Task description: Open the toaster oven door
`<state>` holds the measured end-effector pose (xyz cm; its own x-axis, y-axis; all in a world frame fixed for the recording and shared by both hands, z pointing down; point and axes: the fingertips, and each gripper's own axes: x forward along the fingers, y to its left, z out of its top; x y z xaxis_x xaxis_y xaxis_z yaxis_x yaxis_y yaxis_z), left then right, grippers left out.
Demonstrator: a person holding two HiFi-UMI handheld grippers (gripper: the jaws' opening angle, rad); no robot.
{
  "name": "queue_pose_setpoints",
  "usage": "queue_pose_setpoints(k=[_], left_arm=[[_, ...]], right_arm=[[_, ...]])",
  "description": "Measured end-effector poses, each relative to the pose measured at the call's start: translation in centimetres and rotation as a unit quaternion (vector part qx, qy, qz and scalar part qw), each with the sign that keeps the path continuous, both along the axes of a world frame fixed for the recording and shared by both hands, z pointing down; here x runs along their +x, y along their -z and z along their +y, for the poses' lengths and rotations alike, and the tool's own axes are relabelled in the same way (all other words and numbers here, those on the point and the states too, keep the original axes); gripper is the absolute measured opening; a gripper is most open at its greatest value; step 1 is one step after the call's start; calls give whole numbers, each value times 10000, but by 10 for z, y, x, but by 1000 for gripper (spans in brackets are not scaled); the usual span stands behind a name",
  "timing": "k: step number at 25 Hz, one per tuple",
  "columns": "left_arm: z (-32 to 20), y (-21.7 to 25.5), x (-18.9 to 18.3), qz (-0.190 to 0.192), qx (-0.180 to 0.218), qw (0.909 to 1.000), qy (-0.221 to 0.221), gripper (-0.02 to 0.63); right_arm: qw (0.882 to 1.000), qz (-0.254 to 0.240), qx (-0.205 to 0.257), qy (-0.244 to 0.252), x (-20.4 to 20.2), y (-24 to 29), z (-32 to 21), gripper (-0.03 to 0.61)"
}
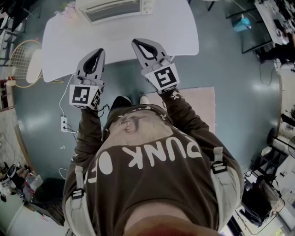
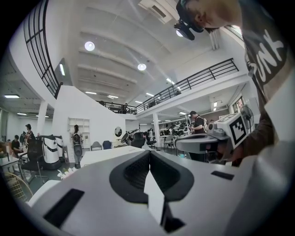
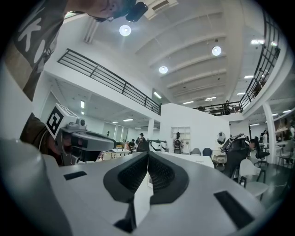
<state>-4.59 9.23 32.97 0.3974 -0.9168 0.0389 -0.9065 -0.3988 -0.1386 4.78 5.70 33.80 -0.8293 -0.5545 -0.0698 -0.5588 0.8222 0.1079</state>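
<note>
the left gripper [image 2: 150, 156] has its jaws pressed together with nothing between them, the dark ribbed pads meeting along one line. the right gripper [image 3: 148, 157] is the same: jaws pressed together and empty. both gripper views tilt up toward a white ceiling with round lights and a railed balcony.

in the head view both grippers sit at centre frame, side by side and apart. their tips reach over the near edge of the white bench [image 1: 177, 34], and each gripper carries its marker cube at the rear. the toaster oven [image 1: 115, 8] stands at the top centre of the frame, on the far side of the bench, well apart from both grippers. a racket [image 1: 22, 62] lies at the left edge, and a pale rug [image 1: 203, 101] lies on the floor at the right.
</note>
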Motion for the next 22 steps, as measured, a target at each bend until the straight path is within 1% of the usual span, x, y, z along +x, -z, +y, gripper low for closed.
queue_pose_setpoints(k=[5,10,13,15,18,22], left_arm=[[-22,-10,-2,-41,-93,9999,-21,5],[-67,-21,-23,10,-165,9998,-105,5],[-102,-25,-42,58,-159,9996,-210,5],[-126,-27,-56,45,-159,9994,-289,5],[-158,-27,-75,134,-174,9988,-441,5],[-195,-25,-95,275,-211,9976,-607,5]], right_arm=[[9999,-18,-150,-44,2,-11,-27,29],[9995,67,-260,-180,-14,-23,-70,35],[9988,165,-318,-319,-32,-31,-105,37],[9975,314,-400,-491,-45,-36,-133,37],[9924,534,-598,-933,-55,-41,-179,38],[9787,881,-900,-1620,-54,-48,-246,43]])
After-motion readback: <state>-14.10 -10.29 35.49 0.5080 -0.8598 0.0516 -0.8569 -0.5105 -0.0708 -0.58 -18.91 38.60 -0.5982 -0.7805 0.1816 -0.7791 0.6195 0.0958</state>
